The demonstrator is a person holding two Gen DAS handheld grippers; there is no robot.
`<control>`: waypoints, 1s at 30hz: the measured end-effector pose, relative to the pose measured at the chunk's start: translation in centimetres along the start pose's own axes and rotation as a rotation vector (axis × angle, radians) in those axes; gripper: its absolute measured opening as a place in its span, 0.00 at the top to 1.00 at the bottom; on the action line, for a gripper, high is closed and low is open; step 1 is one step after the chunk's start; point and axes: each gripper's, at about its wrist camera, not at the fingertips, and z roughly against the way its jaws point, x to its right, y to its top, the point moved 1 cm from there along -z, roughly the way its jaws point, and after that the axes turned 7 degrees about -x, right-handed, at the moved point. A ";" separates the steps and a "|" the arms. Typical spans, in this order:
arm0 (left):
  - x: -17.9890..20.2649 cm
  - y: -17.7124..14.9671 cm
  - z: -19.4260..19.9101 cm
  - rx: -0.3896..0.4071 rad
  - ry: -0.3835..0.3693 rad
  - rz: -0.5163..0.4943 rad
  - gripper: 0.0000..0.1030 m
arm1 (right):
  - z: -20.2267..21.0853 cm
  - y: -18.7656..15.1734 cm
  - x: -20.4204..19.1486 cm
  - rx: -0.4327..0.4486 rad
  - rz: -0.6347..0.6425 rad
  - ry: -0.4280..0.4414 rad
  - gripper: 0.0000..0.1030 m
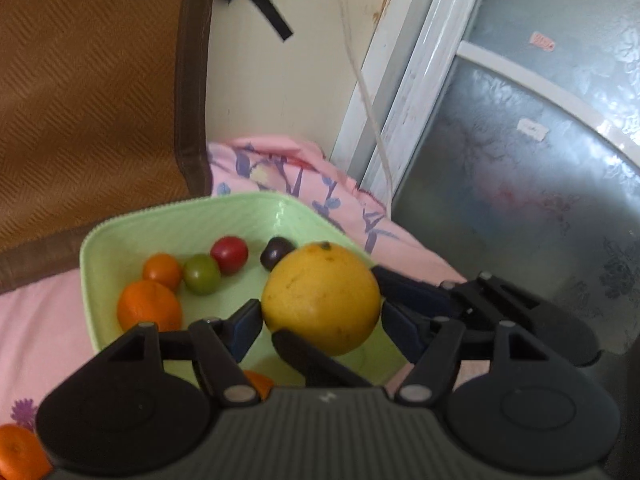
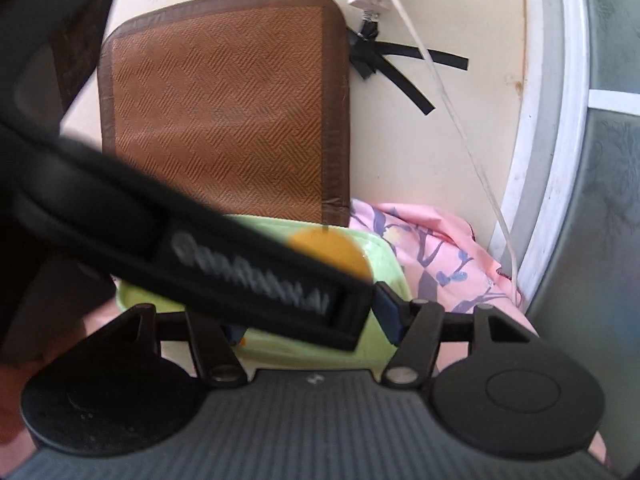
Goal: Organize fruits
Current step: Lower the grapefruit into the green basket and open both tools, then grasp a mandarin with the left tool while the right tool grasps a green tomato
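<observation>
A large yellow fruit (image 1: 320, 296) is gripped by the left gripper (image 1: 320, 318). Its blue pads (image 1: 248, 320) are seen pressed on the fruit's left and right sides, at a medium spread. The fruit is held just above the near right part of a pale green bowl (image 1: 120, 236), clear of the bowl floor.

The right gripper (image 2: 312, 320) is brought in from the right in the left wrist view. One of its fingers (image 1: 400, 284) is laid at the fruit's upper right, the other at the fruit's lower front. They seem to touch the fruit, but whether it is actually clamped by them cannot be told. In the right wrist view that gripper's own fingers are mostly covered by the left gripper's black body, and only the fruit's top is shown.

Five small fruits are lying in the bowl:
- a mandarin (image 1: 150, 308) at the left wall
- a smaller orange fruit (image 1: 162, 270) just behind it
- a green fruit (image 1: 202, 274) touching that one
- a red fruit (image 1: 229, 254) beside the green one
- a dark plum-like fruit (image 1: 277, 252), partly hidden behind the yellow fruit

Another orange fruit (image 1: 16, 452) is left outside the bowl at the lower left, on the pink floral cloth (image 1: 40, 320) on which the bowl is set. A brown woven mat (image 2: 224, 112) is leaned on the wall behind.
</observation>
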 end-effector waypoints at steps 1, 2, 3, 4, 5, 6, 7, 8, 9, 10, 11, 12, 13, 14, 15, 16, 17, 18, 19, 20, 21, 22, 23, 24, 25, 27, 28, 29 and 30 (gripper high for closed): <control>-0.2 -0.2 -0.1 0.002 -0.011 0.005 0.33 | 0.0 -0.1 -0.1 0.003 0.009 -0.012 0.36; -0.2 -0.3 -0.2 0.002 -0.023 0.007 0.33 | -0.1 -0.2 0.1 0.012 0.016 -0.019 0.36; -0.1 -0.4 0.0 0.009 -0.020 0.007 0.33 | 0.0 -0.4 0.1 0.013 0.013 -0.016 0.36; 0.2 -0.5 0.3 0.018 -0.015 -0.001 0.33 | 0.0 -0.5 0.2 0.013 0.004 -0.009 0.36; 0.4 -0.7 0.8 0.030 -0.007 -0.009 0.33 | 0.1 -0.5 0.4 0.014 -0.001 -0.006 0.36; 0.5 -0.9 1.6 0.050 -0.010 -0.015 0.33 | 0.3 -0.6 0.6 0.023 -0.005 -0.008 0.36; 0.7 -1.1 2.7 0.071 -0.018 -0.020 0.33 | 0.6 -0.6 0.8 0.041 -0.010 -0.007 0.36; 0.7 -1.2 4.0 0.097 -0.024 -0.024 0.33 | 0.8 -0.6 1.2 0.061 -0.018 0.002 0.36; 0.6 -1.7 5.5 0.128 -0.028 -0.027 0.33 | 1.1 -0.5 1.4 0.081 -0.031 0.015 0.36; 0.4 -2.1 7.2 0.162 -0.031 -0.026 0.32 | 1.6 -0.5 1.7 0.098 -0.049 0.025 0.37; 0.1 -2.7 9.0 0.199 -0.030 -0.019 0.32 | 2.1 -0.4 1.9 0.112 -0.070 0.032 0.37; -0.5 -3.6 10.9 0.233 -0.025 -0.009 0.32 | 2.6 -0.4 2.1 0.126 -0.091 0.038 0.38; -1.3 -4.5 12.7 0.262 -0.014 0.009 0.31 | 3.1 -0.4 2.2 0.138 -0.112 0.044 0.39; -2.2 -5.6 14.4 0.287 0.000 0.032 0.30 | 3.6 -0.3 2.3 0.148 -0.132 0.052 0.46; -3.3 -6.7 15.9 0.304 0.021 0.059 0.30 | 4.0 -0.4 2.4 0.151 -0.150 0.065 0.54; -4.5 -7.9 17.2 0.313 0.056 0.089 0.29 | 4.4 -0.5 2.4 0.145 -0.170 0.083 0.55; -5.6 -9.2 18.3 0.314 0.099 0.117 0.29 | 4.7 -0.4 2.3 0.137 -0.190 0.108 0.57; -6.7 -10.4 19.0 0.304 0.145 0.145 0.29 | 4.9 -0.5 2.1 0.126 -0.206 0.137 0.60; -7.8 -11.5 19.5 0.284 0.190 0.177 0.29 | 5.3 -0.8 1.6 0.113 -0.215 0.164 0.61; -8.7 -12.7 19.9 0.261 0.226 0.208 0.29 | 5.6 -1.1 1.0 0.097 -0.218 0.185 0.61; -9.6 -13.7 20.1 0.241 0.248 0.235 0.29 | 6.0 -1.4 0.2 0.081 -0.216 0.206 0.62; -10.2 -14.7 20.2 0.224 0.263 0.256 0.29 | 6.1 -1.5 -0.8 0.063 -0.209 0.227 0.62; -10.6 -15.4 20.0 0.208 0.277 0.271 0.29 | 6.2 -1.7 -1.9 0.042 -0.195 0.248 0.62; -11.0 -15.9 19.8 0.194 0.286 0.282 0.29 | 6.0 -1.7 -3.0 0.019 -0.176 0.270 0.61; -11.2 -16.3 19.7 0.184 0.286 0.285 0.29 | 5.9 -1.8 -4.3 -0.006 -0.153 0.293 0.61; -10.9 -16.2 19.1 0.171 0.289 0.258 0.29 | 5.5 -1.9 -6.8 -0.054 -0.091 0.324 0.61; -10.6 -16.0 18.7 0.162 0.301 0.230 0.29 | 5.2 -2.0 -8.0 -0.078 -0.059 0.327 0.61; -10.2 -15.7 18.2 0.151 0.315 0.198 0.29 | 4.7 -2.1 -9.0 -0.100 -0.031 0.325 0.61; -9.8 -15.5 17.8 0.137 0.328 0.166 0.29 | 4.2 -2.0 -9.8 -0.121 -0.011 0.327 0.61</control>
